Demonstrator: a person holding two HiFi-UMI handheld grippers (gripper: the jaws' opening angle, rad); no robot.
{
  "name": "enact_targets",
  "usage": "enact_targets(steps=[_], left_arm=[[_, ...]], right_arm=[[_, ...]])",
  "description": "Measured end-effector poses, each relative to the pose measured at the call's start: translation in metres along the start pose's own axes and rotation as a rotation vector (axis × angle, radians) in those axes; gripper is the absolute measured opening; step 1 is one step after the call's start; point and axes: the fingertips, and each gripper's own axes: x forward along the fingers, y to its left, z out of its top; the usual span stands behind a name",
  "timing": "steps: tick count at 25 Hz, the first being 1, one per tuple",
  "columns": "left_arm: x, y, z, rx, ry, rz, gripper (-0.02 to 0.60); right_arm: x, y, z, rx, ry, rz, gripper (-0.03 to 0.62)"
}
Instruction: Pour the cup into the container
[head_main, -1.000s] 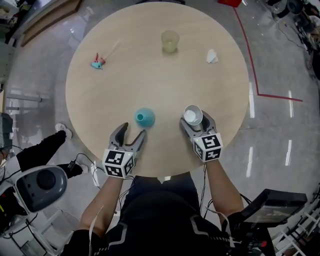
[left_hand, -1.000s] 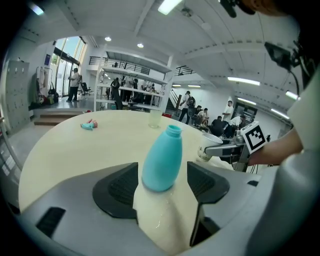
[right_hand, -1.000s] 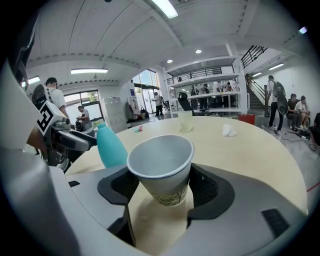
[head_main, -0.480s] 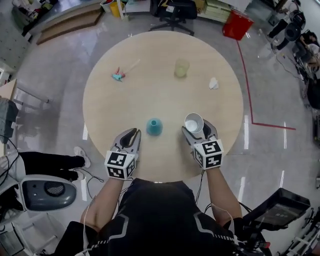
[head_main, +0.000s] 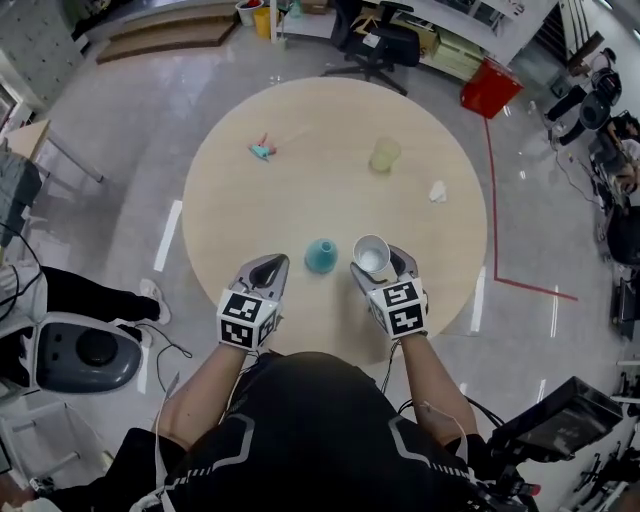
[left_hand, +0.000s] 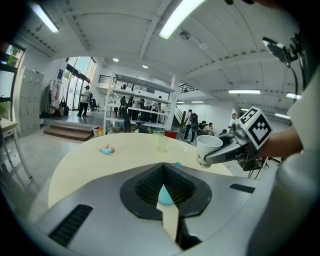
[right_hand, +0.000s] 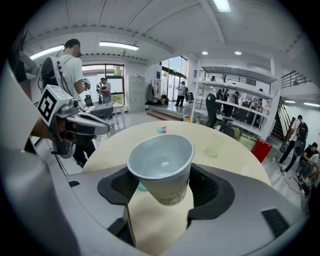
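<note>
A teal flask-shaped container (head_main: 321, 256) stands on the round wooden table (head_main: 300, 200), near its front edge. Just to the container's right my right gripper (head_main: 378, 264) is shut on a white paper cup (head_main: 371, 255), which it holds above the table. In the right gripper view the cup (right_hand: 161, 167) sits tilted between the jaws, with a small white speck at its bottom. My left gripper (head_main: 266, 272) hovers left of the container; its jaws have just been closing and now stand shut with nothing between them. A sliver of the container (left_hand: 165, 195) shows behind the left gripper (left_hand: 164, 166).
At the table's far side are a yellowish translucent cup (head_main: 385, 155), a small teal and pink object (head_main: 262, 150) and a crumpled white scrap (head_main: 438, 191). Beyond the table stand an office chair (head_main: 385, 45) and a red bin (head_main: 490, 88). A grey machine (head_main: 85, 350) sits on the floor at left.
The left gripper's jaws went from wide open to shut, empty. Both grippers rose off the table, and the right one brought the cup closer to the teal container.
</note>
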Motion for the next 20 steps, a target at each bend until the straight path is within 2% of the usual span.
enact_targets(steps=[4,8,20], left_arm=[[-0.001,0.003,-0.002,-0.012,-0.006,0.0,0.0],[-0.002,0.002,0.0,-0.001,-0.026,0.002,0.0],[0.002,0.004,-0.001,-0.015,-0.026,-0.02,0.0]], right_arm=[[0.009,0.012,-0.003,-0.051,0.061,0.007,0.316],[0.017,0.017,-0.008,-0.154,0.13,0.011,0.316],[0.032,0.016,-0.009,-0.311,0.281,-0.013,0.314]])
